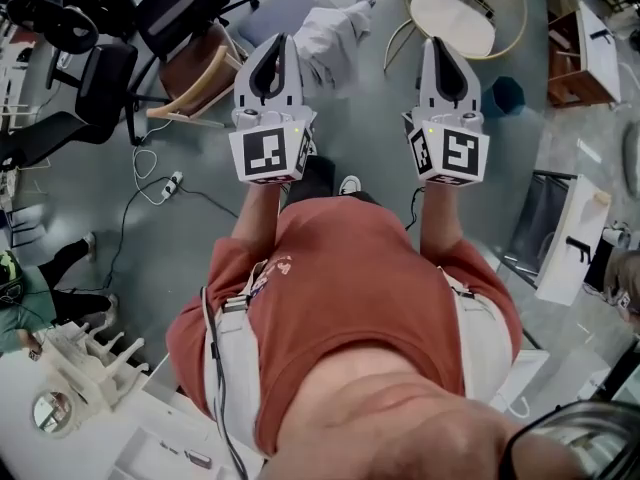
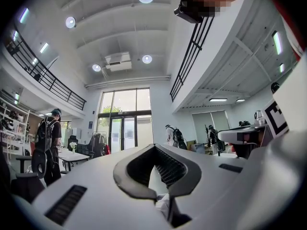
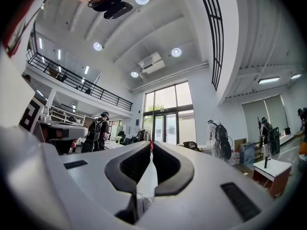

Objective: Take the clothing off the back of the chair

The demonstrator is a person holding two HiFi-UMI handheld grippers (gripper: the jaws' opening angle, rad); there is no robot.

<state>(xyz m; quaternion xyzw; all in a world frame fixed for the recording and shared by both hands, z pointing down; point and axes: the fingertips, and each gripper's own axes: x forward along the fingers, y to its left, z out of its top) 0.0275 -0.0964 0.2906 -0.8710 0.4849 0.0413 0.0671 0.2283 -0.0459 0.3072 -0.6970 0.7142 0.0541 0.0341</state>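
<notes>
Beyond the two gripper tips, the pale grey clothing (image 1: pixel 332 36) is hanging over what is probably a chair back, just beside a wooden chair (image 1: pixel 195 83). The left gripper (image 1: pixel 280 43) is pointing towards it with its jaws pressed together, gripping nothing. The right gripper (image 1: pixel 443 46) is likewise holding its jaws closed and empty, aiming near a round white-seated chair (image 1: pixel 455 18).

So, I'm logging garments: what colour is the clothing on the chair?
The clothing is white or pale grey, best seen in the head view.
</notes>
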